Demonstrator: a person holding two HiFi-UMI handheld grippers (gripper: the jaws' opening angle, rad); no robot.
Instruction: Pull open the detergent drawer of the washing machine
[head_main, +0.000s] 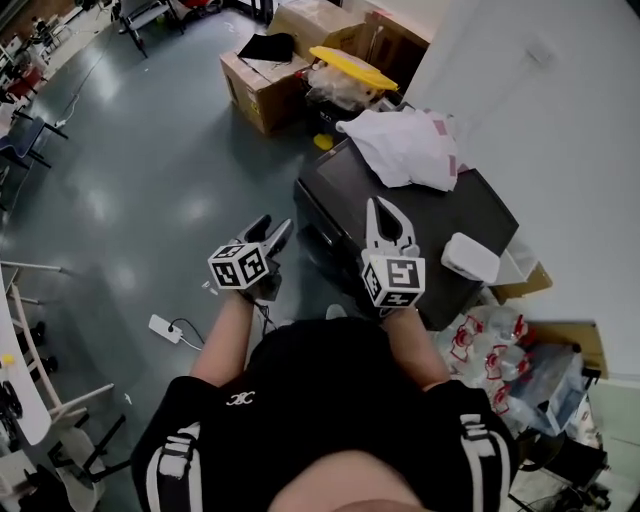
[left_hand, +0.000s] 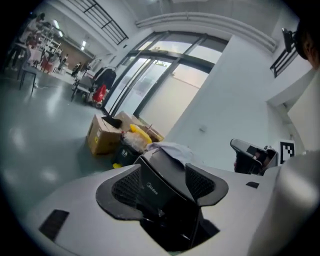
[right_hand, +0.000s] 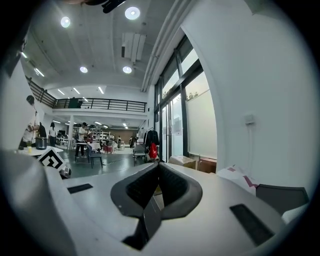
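washer (head_main: 430, 215) at 1 o'clock, can't spot the drawer yet | left gripper (head_main: 272, 228) at its 9, jaws wide open, empty, lined up on the front, I'd guess for the drawer | right gripper (head_main: 388, 212) at its 6, pinched shut, empty, looks parked

Bag (head_main: 402, 146) atop washing machine (head_main: 425, 218), cardboard box (head_main: 258, 92) behind both.

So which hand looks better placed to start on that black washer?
Probably left: the left tool is open, facing the washer front; the right tool is shut, aimed over its top.
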